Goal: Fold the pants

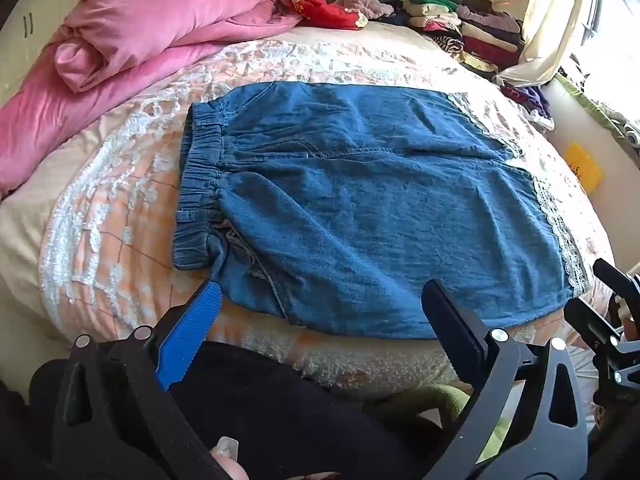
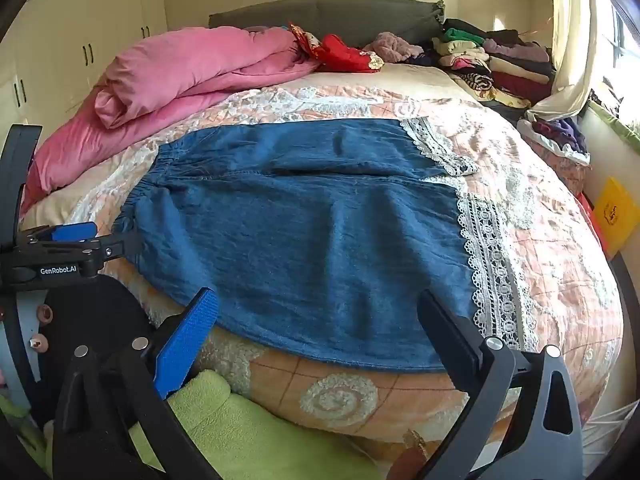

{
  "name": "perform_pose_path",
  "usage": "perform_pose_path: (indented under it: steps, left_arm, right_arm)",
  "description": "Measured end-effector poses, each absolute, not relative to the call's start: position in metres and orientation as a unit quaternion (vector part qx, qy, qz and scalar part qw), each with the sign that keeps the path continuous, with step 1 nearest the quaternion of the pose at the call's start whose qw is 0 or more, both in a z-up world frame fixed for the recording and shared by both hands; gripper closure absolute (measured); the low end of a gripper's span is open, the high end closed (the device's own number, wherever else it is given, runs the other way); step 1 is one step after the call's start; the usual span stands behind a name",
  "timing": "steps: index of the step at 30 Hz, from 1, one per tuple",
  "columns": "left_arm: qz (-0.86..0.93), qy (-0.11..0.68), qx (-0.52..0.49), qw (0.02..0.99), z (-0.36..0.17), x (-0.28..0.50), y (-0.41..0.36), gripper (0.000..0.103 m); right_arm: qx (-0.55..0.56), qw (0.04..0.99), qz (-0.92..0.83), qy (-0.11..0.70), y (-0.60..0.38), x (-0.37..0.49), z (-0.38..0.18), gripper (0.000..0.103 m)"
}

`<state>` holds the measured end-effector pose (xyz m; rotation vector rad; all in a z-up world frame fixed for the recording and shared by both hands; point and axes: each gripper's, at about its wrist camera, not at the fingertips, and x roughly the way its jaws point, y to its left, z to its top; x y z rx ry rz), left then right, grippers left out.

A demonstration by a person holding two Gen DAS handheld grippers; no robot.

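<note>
While you hold both tools over the near bed edge, read the scene as follows:
Left gripper (image 1: 320,304): jaws spread fully wide, nothing between them.
Pants (image 1: 360,208): blue, spread flat on the quilt (image 1: 120,184) just ahead of your fingertips; waistband beyond the left tool, lace hems beyond the right.
Right gripper (image 2: 318,312): jaws fully wide, empty, above the near pant edge.

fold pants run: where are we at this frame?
Done: the blue pants lie spread flat on the bed, waistband left, lace hems right. In hand: nothing; left gripper and right gripper are both open above the near edge. Left: every fold; none is visible so far.
</note>
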<state>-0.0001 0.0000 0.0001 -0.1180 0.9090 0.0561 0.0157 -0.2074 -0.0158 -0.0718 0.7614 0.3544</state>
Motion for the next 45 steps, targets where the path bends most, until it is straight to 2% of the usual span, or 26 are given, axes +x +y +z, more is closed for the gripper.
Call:
perform_pose_path:
  steps: [45]
  left_arm:
    - [0.025, 0.433, -0.048, 0.900, 0.0041, -0.0014, -0.0076, 0.009]
  right_arm:
    - [-0.039, 0.915, 0.167, 0.366, -0.2042, 0.0142, -0.0121, 0.004]
